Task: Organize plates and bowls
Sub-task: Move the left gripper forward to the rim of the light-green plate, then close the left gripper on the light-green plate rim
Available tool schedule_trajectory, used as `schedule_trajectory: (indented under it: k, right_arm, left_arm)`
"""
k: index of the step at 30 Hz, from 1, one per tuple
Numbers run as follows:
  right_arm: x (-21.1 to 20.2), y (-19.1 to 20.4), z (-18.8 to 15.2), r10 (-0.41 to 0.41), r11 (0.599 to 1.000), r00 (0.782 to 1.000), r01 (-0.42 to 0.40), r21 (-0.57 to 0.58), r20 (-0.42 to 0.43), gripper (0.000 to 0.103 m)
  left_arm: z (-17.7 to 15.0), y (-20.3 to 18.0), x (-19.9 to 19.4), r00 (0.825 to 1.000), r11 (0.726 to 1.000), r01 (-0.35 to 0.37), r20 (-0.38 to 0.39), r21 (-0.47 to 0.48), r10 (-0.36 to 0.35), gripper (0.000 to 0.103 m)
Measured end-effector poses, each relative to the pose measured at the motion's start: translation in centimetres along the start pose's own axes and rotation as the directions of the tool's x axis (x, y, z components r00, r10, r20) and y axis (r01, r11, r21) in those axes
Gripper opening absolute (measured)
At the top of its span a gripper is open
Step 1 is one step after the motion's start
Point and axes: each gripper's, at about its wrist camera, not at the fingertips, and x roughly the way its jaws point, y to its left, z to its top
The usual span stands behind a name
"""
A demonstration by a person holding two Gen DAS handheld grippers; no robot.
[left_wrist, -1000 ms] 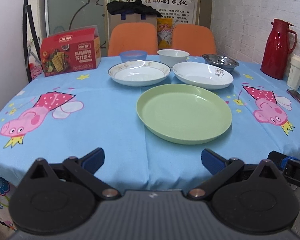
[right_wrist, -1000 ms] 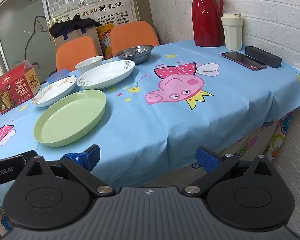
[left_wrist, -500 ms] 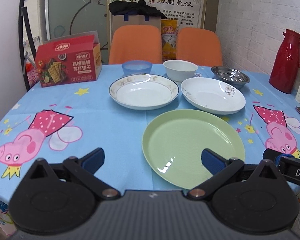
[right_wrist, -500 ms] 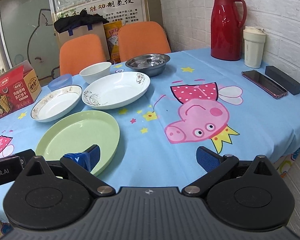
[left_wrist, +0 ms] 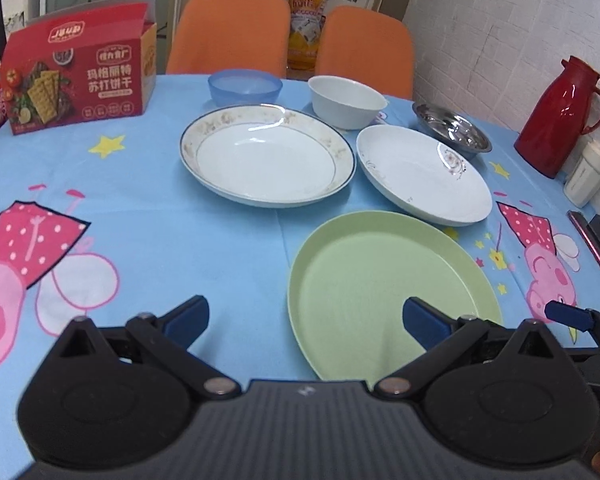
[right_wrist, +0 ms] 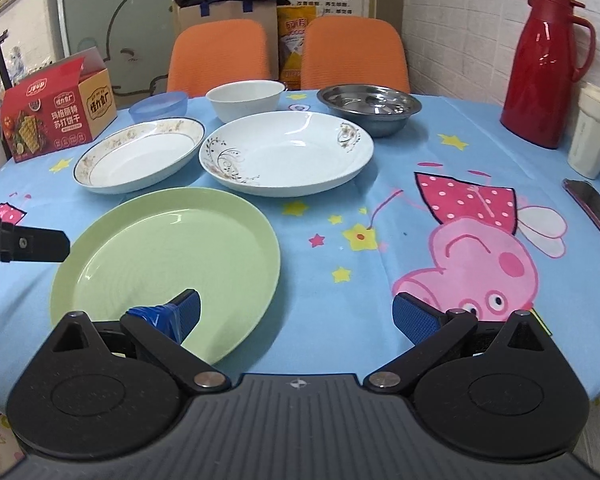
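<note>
A green plate point(left_wrist: 384, 280) point(right_wrist: 168, 268) lies nearest me on the blue tablecloth. Behind it lie a gold-rimmed white plate point(left_wrist: 266, 156) point(right_wrist: 140, 154) and a flower-patterned white plate point(left_wrist: 422, 174) point(right_wrist: 286, 154). Further back stand a blue bowl point(left_wrist: 245, 87) point(right_wrist: 159, 106), a white bowl point(left_wrist: 346, 101) point(right_wrist: 245, 100) and a steel bowl point(left_wrist: 452, 128) point(right_wrist: 370, 108). My left gripper point(left_wrist: 306, 320) is open and empty, its right finger over the green plate's near rim. My right gripper point(right_wrist: 296, 316) is open and empty, its left finger over the plate's near right rim.
A red cracker box point(left_wrist: 76, 72) stands at the back left. A red thermos point(right_wrist: 550, 68), a cream cup point(right_wrist: 592, 136), a phone point(right_wrist: 592, 208) and a black case sit at the right edge. Two orange chairs point(right_wrist: 288, 56) stand behind the table.
Both grippers have moved forward and higher over the table, so the plates sit closer. Both stay open and empty.
</note>
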Motion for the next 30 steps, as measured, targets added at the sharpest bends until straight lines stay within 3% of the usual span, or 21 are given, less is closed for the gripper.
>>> schedule_trajectory:
  k: [7, 9, 12, 16, 22, 25, 28, 30]
  right_arm:
    - [2.9, 1.6, 0.9, 0.068, 0.996, 0.997, -0.07, -0.05, -0.037, 0.09]
    - [3.5, 1.9, 0.9, 0.089, 0.994, 0.994, -0.092, -0.057, -0.059, 0.09]
    - [3.4, 1.9, 0.6, 0.112, 0.992, 0.993, -0.115, -0.061, -0.043, 0.091]
    - [3.1, 1.4, -0.4, 0.136, 0.988, 0.99, -0.133, -0.082, 0.027, 0.091]
    - [3.5, 2.6, -0.1, 0.166, 0.981, 0.985, -0.161, -0.105, 0.04, 0.09]
    - [3.7, 3.0, 0.0, 0.179, 0.979, 0.983, -0.173, -0.109, 0.048, 0.087]
    - [3.7, 3.7, 0.1, 0.165, 0.982, 0.985, -0.16, -0.1, 0.044, 0.086]
    - [3.5, 4.0, 0.4, 0.17, 0.983, 0.985, -0.167, -0.081, 0.033, 0.086]
  left_arm:
    - [0.5, -1.3, 3.6, 0.998, 0.998, -0.025, -0.055, 0.063, 0.028, 0.102]
    - [0.4, -1.4, 4.5, 0.996, 0.997, -0.03, -0.077, 0.074, 0.036, 0.097]
    - [0.1, -1.6, 4.6, 0.996, 0.994, -0.043, -0.07, 0.098, 0.05, 0.085]
    - [-0.2, -2.0, 4.5, 0.996, 0.992, -0.058, -0.053, 0.115, 0.065, 0.084]
    - [-0.2, -2.7, 4.7, 0.998, 0.99, -0.049, -0.043, 0.13, 0.055, 0.081]
    - [-0.2, -3.0, 4.4, 0.999, 0.99, -0.02, -0.044, 0.14, 0.026, 0.066]
    - [0.0, -3.3, 4.3, 0.998, 0.991, -0.033, -0.046, 0.129, 0.039, 0.062]
    - [0.1, -2.8, 3.7, 0.998, 0.994, -0.036, -0.052, 0.105, 0.042, 0.054]
